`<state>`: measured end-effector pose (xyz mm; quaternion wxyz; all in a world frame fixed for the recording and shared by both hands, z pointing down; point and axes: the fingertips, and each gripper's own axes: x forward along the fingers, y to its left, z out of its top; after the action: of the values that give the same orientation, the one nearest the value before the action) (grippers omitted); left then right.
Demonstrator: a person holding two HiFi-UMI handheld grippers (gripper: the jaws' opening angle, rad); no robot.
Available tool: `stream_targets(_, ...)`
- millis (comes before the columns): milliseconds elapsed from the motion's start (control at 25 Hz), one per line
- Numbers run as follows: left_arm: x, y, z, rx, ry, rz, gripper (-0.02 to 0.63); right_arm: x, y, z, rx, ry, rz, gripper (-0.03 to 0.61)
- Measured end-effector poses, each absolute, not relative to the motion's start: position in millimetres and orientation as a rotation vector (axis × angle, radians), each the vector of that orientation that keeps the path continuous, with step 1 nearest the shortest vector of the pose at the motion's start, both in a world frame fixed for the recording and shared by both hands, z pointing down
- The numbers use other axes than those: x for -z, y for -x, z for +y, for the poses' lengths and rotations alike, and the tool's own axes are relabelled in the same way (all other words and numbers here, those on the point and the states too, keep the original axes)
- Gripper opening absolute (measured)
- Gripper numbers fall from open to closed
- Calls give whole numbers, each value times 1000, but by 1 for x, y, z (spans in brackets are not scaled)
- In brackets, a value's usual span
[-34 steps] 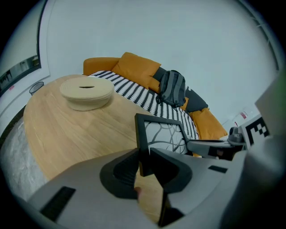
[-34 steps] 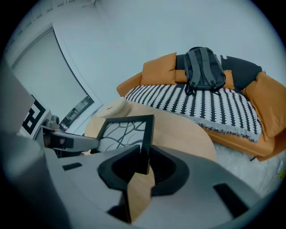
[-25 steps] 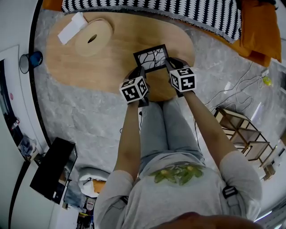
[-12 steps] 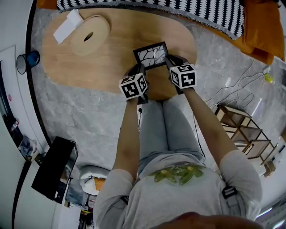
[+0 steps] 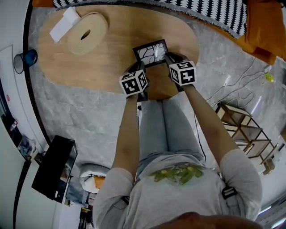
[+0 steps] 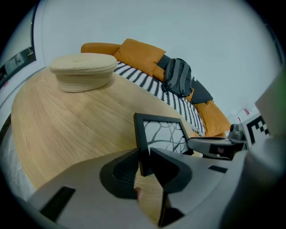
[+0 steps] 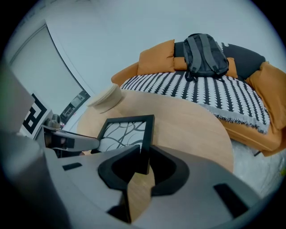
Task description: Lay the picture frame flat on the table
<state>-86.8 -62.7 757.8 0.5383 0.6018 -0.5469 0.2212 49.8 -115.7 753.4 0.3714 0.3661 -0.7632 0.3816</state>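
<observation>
Picture frame: We hold the black-edged picture frame (image 5: 152, 53), with its branch print, over the near end of the table (image 5: 111, 62). It is tilted, its face turned up and toward us. We cannot tell whether its lower edge touches the wood.
Left hand-held gripper: The left hand-held gripper (image 5: 139, 68) has its jaws clamped on the frame's left side rail, near the lower corner.
Right hand-held gripper: The right hand-held gripper (image 5: 169, 60) has its jaws clamped on the right side rail, likewise low on the frame.
Table edges: The oval table's near edge runs just under both grippers, and our knees sit below it.
Open room: We see bare pale wood on the table under the frame, beyond it, and in a wide stretch toward the table's left end.
Woven basket: A round woven basket (image 5: 87, 32) sits at the table's far left end, well apart from the frame. A white paper (image 5: 63, 24) lies just beside it at the table's rim.
Beyond the table: An orange sofa (image 5: 263, 31) with a striped throw (image 5: 201, 13) borders the table's far edge, and a grey backpack (image 7: 203, 53) leans on its cushions.
Floor: The grey marble floor (image 5: 80, 112) rings the table. A blue cup (image 5: 27, 58) stands off the table's left end, and a wooden rack (image 5: 241, 132) stands off its right.
</observation>
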Motion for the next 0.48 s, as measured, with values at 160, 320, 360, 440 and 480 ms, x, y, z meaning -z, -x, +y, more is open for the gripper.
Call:
stream_targets(160,-767,85,-63,-544,-1438,-1291,91,-763,-51,-115,-984,-934,-1945,77)
stream_targets(320,-774,85,-62,-563,-1440,-1286,91,-771,-51,-114,-985,-926,-1936,77)
stream_targets(360,-776,86,-63,-568,-1439,-1286,91,-773,-50,-114,-987,-924,-1935,77)
stream_targets(440,-779,86,-63,-577,-1438,-1285,91,-776,-50,-115,-990,-923,-1930,77)
stream_targets(480,-780,85,-63,-584,-1440,-1284,91,-778,-51,-115,-989,-922,-1927,77)
